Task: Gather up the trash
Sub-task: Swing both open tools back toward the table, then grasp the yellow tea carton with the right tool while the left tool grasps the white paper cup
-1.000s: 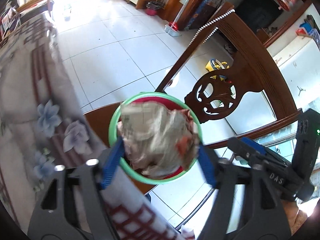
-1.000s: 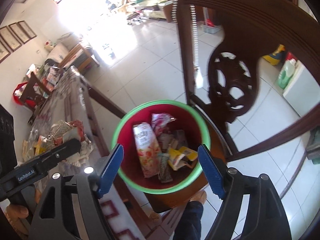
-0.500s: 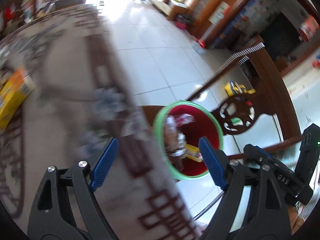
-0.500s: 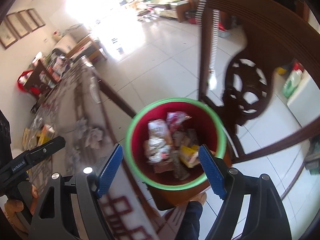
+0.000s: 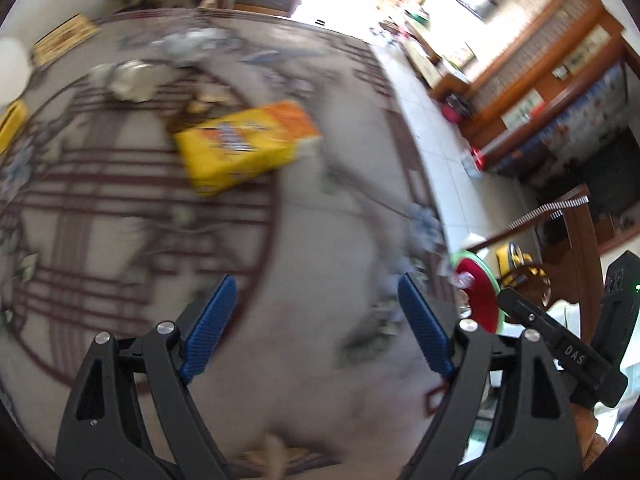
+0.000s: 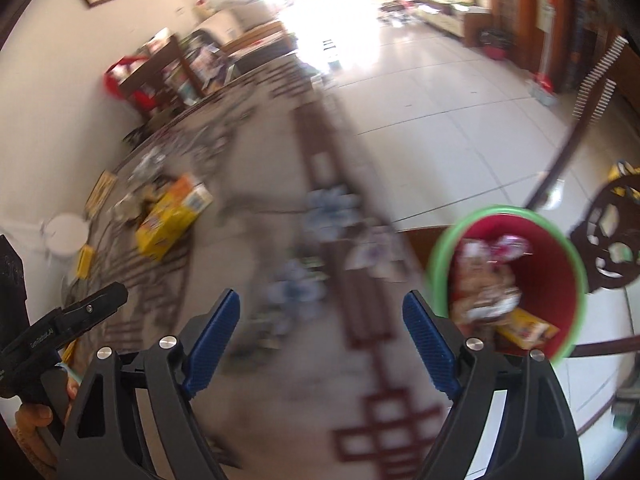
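Observation:
My left gripper (image 5: 316,320) is open and empty above the patterned tablecloth (image 5: 120,240). A yellow-orange snack box (image 5: 248,146) lies on the table ahead of it, with crumpled foil wrappers (image 5: 128,80) farther back. My right gripper (image 6: 320,336) is open and empty over the table's edge. The red bin with a green rim (image 6: 508,280) stands on a chair to its right and holds several wrappers. The bin also shows at the right in the left wrist view (image 5: 478,292). The snack box also shows far left in the right wrist view (image 6: 172,216).
A carved wooden chair back (image 6: 608,236) rises behind the bin. A white cup (image 6: 66,232) and small yellow packets (image 6: 86,260) lie at the table's far left. Tiled floor (image 6: 440,92) lies beyond the table. Both views are motion-blurred.
The left gripper let the crumpled wrapper fall into the bin, then swung left over the table. The right gripper also swung left, from over the bin to the table edge.

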